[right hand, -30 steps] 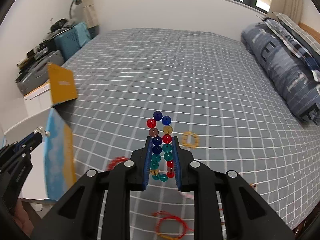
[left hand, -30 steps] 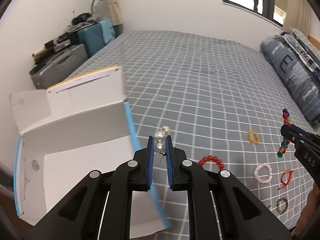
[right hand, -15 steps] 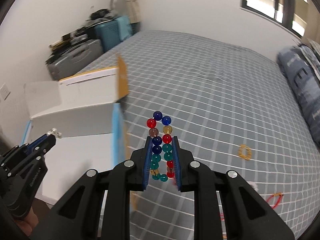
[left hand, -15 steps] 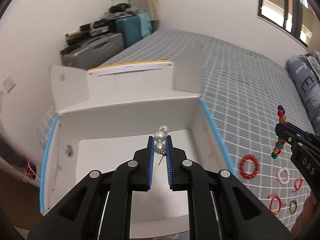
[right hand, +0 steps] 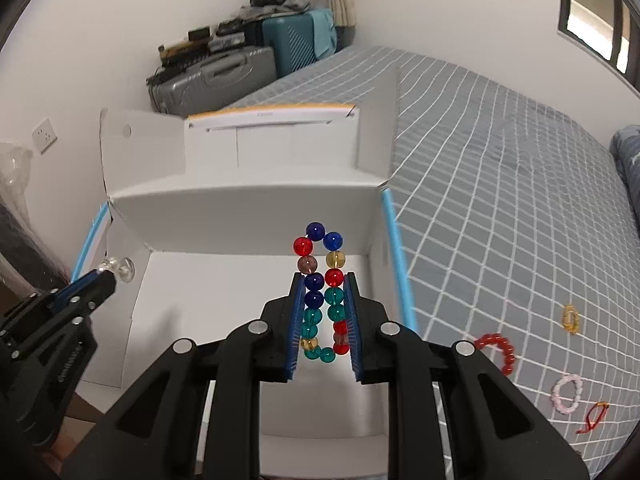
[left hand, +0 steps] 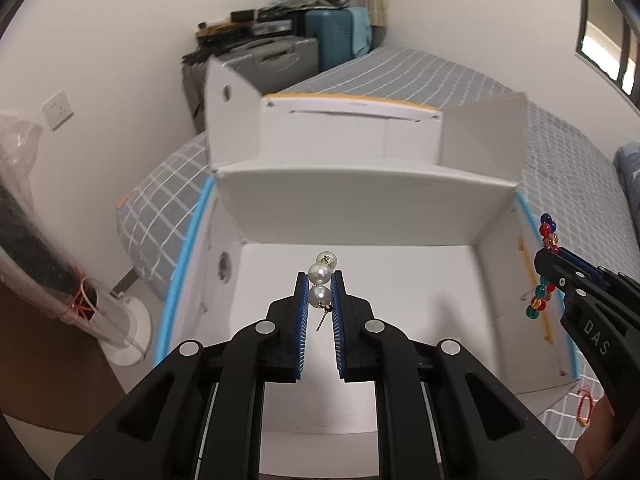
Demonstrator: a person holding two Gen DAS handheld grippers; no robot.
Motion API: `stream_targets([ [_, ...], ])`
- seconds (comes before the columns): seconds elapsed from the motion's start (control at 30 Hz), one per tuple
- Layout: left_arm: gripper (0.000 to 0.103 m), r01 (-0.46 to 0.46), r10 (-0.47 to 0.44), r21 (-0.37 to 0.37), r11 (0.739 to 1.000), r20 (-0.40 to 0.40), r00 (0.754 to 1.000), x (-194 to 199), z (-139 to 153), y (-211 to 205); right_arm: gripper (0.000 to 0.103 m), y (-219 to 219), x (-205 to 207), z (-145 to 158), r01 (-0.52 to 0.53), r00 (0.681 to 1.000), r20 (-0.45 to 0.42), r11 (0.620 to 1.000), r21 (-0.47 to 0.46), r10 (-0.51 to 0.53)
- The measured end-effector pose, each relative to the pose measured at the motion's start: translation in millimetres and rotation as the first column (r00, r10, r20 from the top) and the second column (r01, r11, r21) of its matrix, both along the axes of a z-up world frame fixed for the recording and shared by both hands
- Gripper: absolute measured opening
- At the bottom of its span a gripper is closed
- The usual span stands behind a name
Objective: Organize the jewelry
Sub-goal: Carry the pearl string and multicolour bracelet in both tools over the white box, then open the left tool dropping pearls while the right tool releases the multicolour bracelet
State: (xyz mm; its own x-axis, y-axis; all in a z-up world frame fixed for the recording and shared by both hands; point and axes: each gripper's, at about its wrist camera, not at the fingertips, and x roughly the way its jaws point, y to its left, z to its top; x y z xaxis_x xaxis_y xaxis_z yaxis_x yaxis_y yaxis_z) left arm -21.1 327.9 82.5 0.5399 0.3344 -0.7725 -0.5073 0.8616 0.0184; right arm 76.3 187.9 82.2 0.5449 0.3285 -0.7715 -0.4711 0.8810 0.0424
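- pearl earring [left hand: 321,282] pinched between the left gripper [left hand: 320,292] pads, hanging over the open white box [left hand: 360,208]; metal post pokes out below the pearls
- earring: light, hard, smooth and round, so likely to slip or roll; thin post probably bends, so hold on the pearls, not the pin
- bead bracelet [right hand: 322,294] clamped lengthwise in the right gripper [right hand: 322,300], top loop sticking out past the tips, also above the box floor
- bracelet: light, floppy strand of glossy beads; grip across two rows looks secure, string is the weak part
- both claws closed on their pieces, nothing released yet
- more bracelets on the checked bed cover [right hand: 500,184] right of the box: red bracelet [right hand: 498,350], pink bracelet [right hand: 565,394], yellow one [right hand: 571,318]
- suitcases [right hand: 216,76] stacked by the wall behind
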Motion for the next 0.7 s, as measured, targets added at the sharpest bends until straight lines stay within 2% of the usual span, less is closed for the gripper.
stream_targets([
  [0.23, 0.011, -0.026, 0.023, -0.033, 0.999, -0.099, 0.995, 8, -32, 23, 0.019, 12, 13, -32, 0.017, 0.995, -0.100, 0.998, -0.068, -0.024],
  [0.33, 0.011, -0.025, 0.010, -0.097, 0.995, -0.153, 0.988, 15, -49, 31, 0.019, 18, 20, -45, 0.022, 0.990, -0.139, 0.995, -0.099, -0.036],
  [0.4, 0.011, -0.026, 0.007, -0.108, 0.994, -0.176, 0.984, 17, -56, 35, 0.019, 19, 23, -51, 0.025, 0.986, -0.161, 0.994, -0.109, -0.043],
  [0.57, 0.011, -0.027, 0.000, -0.135, 0.990, -0.195, 0.981, 22, -63, 38, 0.019, 21, 28, -64, 0.021, 0.979, -0.200, 0.992, -0.126, -0.047],
  [0.7, 0.012, -0.023, 0.000, -0.114, 0.993, -0.198, 0.980, 25, -66, 36, 0.020, 23, 31, -71, 0.016, 0.974, -0.221, 0.992, -0.127, -0.044],
])
